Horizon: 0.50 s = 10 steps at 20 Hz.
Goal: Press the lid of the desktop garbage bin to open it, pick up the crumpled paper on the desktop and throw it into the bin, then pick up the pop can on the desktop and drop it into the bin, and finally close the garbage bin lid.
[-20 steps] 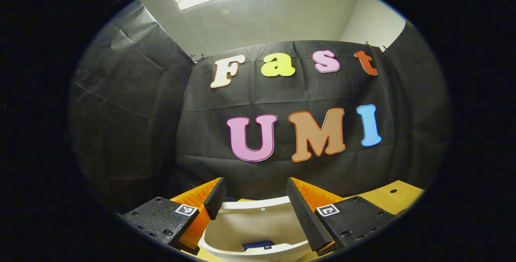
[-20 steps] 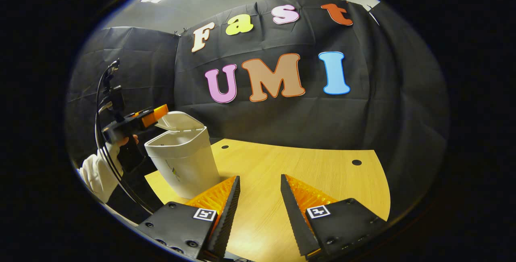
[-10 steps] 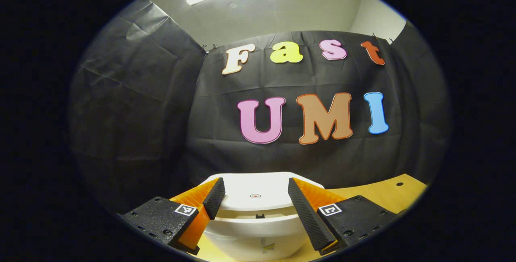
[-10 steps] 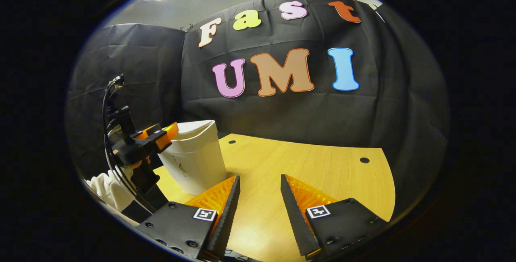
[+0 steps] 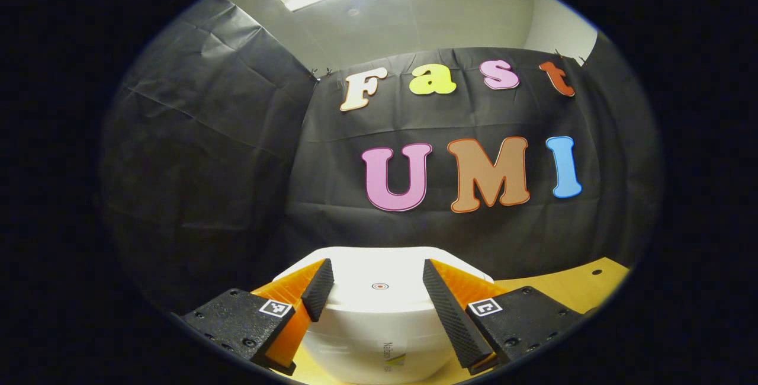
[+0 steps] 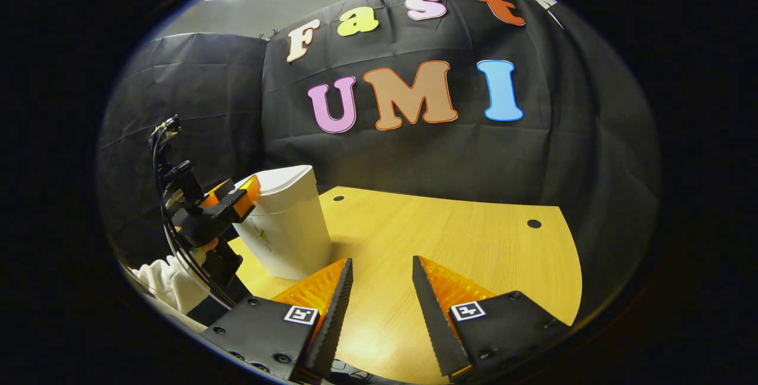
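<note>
- As the lid (image 5: pixel 379 275) lies flat on the bin (image 6: pixel 287 225), closing looks done; no paper or can lies on the desk (image 6: pixel 450 249), so I judge both binned
- My left tongs (image 5: pixel 377 290) gape at the bin's near rim, grasping nothing; my right tongs (image 6: pixel 379 296) hang spread and empty over the desk

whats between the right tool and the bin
Bare tabletop, as the right gripper view shows: nothing lies on the wood between the right tool and the bin, whose lid is down.

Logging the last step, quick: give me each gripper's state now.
Left gripper: open, holding nothing, at the closed bin lid.
Right gripper: open, empty, above the table.
</note>
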{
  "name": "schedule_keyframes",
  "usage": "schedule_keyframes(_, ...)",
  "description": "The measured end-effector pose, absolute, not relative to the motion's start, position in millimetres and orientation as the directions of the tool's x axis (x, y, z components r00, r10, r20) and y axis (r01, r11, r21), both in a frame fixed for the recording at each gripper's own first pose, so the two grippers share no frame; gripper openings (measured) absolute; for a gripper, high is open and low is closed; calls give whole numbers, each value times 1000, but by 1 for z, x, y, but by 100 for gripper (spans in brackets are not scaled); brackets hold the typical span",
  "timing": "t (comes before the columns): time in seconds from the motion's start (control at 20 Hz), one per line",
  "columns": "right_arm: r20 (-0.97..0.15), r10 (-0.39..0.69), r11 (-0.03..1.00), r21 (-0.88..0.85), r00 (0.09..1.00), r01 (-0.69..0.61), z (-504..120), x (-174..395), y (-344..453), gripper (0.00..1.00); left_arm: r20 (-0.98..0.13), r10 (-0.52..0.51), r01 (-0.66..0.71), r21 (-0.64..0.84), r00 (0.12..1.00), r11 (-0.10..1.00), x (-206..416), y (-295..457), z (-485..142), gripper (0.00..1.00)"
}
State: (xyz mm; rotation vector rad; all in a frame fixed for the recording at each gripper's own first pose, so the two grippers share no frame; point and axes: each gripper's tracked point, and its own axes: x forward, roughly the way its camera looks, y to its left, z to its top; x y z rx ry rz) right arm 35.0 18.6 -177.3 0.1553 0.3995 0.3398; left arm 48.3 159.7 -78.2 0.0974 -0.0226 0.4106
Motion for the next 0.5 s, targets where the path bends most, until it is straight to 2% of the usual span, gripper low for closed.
schedule_keyframes(0.2, -359, 360, 929, 217, 861, -299, -180, 35, 23, 66, 59, 390, -394, 112, 919, 912, 47, 159, -81, 92)
schedule_keyframes(0.25, -360, 363, 929, 214, 860, -302, -180, 34, 25, 60, 60, 381, -386, 116, 923, 915, 47, 156, -81, 92)
schedule_keyframes(0.3, -360, 366, 928, 212, 858, -307, -181, 33, 27, 66, 60, 372, -377, 125, 926, 918, 47, 155, -81, 93)
schedule_keyframes(0.45, -359, 377, 924, 210, 854, -320, -180, 34, 34, 66, 58, 354, -359, 132, 933, 924, 46, 154, -81, 94)
schedule_keyframes(0.5, -358, 379, 923, 210, 853, -322, -179, 33, 35, 60, 68, 354, -360, 129, 933, 924, 45, 154, -79, 94)
